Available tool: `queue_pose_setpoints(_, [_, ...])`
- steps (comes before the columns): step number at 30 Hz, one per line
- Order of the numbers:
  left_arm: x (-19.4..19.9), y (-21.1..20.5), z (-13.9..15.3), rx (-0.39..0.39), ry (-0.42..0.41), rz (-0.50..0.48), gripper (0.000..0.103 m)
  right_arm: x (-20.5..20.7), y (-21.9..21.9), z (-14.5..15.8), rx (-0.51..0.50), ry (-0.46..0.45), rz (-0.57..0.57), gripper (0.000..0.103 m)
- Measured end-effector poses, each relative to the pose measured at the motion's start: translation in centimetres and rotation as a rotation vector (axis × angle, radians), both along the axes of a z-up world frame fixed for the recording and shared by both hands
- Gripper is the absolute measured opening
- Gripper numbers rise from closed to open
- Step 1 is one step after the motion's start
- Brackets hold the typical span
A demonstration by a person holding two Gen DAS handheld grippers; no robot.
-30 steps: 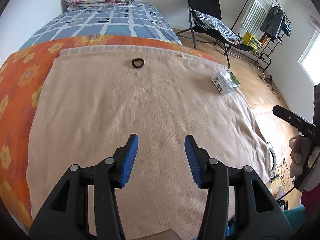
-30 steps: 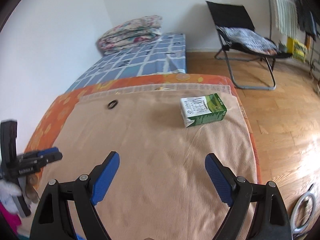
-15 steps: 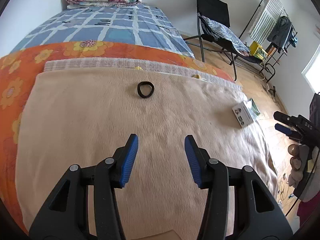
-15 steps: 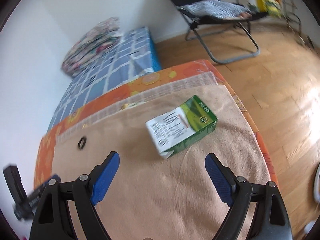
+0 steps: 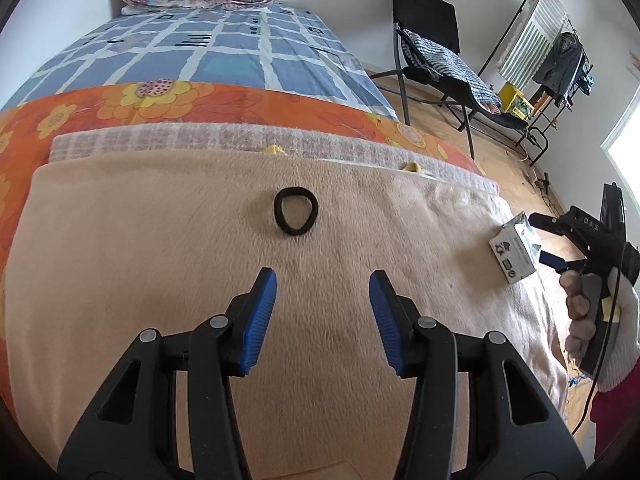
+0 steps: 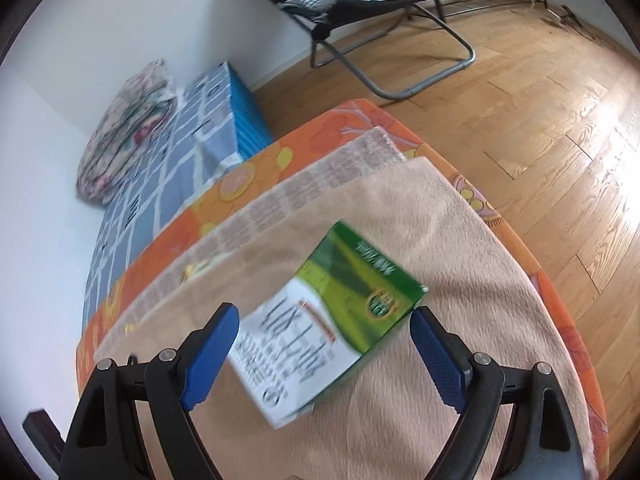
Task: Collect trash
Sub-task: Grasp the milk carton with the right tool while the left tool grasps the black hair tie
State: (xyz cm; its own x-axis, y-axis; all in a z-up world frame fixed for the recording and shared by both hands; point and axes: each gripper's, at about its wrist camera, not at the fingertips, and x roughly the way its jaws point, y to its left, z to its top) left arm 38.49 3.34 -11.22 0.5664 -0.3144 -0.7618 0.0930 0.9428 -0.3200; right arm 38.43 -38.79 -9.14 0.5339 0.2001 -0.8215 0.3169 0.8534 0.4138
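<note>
Bright daylight, glare on the wooden floor (image 6: 580, 128), fisheye-bent edges, right view motion-blurred.

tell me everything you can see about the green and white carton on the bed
The carton is a small box-shaped drink carton that looks like coated card, green on one part and white with dark, blurred print on the rest. It lies on its side on the beige blanket, near the edge of the bed beside the wooden floor. The right gripper straddles it with jaws wide apart; whether the pads touch it is unclear. In the left wrist view its white end shows small printed symbols.
</note>
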Motion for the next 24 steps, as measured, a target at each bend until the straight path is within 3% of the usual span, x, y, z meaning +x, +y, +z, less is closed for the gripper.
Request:
queue_pose_setpoints(8, [2.3, -0.9, -0.9, 0.03, -0.015, -0.024, 0.049, 3.0, 0.6, -0.7, -0.053, -0.006, 0.032, 0.091])
queue_pose_setpoints(13, [3.2, -1.7, -1.2, 0.102, -0.034, -0.024, 0.049, 3.8, 3.5, -0.7, -0.106, 0.003, 0.175, 0.091])
queue_pose_setpoints(24, [5.7, -1.8, -2.7, 0.176, -0.011, 0.023, 0.049, 3.0, 9.6, -0.3, -0.275, -0.007, 0.409, 0.09])
